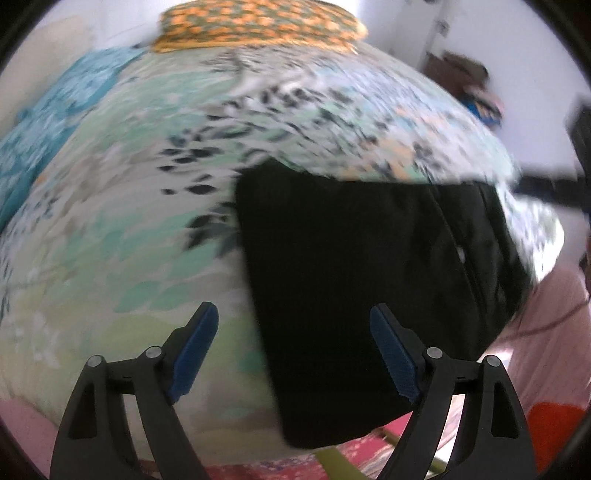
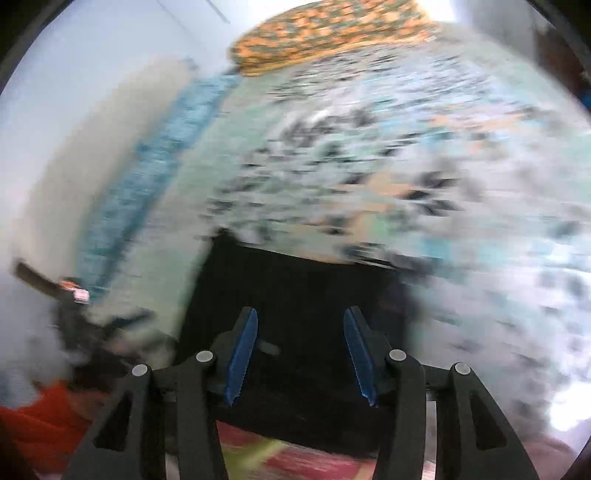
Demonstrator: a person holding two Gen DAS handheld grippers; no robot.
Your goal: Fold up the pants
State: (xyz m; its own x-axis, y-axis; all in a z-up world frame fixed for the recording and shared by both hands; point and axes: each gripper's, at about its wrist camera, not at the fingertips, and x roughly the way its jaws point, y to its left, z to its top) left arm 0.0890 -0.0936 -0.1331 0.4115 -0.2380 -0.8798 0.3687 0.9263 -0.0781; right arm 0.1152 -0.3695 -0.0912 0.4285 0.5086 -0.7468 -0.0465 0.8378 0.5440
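The black pants (image 1: 362, 280) lie folded into a compact rectangle on the floral bedsheet (image 1: 147, 221), near the bed's front edge. My left gripper (image 1: 295, 343) is open and empty, hovering above the fold's left edge. In the right wrist view, which is motion-blurred, the pants (image 2: 295, 288) lie just ahead of my right gripper (image 2: 301, 347), which is open and empty above the fabric. The other gripper (image 2: 77, 314) shows blurred at the left.
An orange patterned pillow (image 1: 258, 26) lies at the head of the bed. A blue patterned cloth (image 1: 48, 122) runs along the left side by the wall. A red patterned rug (image 1: 332, 458) shows below the bed's edge. Furniture (image 1: 469, 85) stands at the far right.
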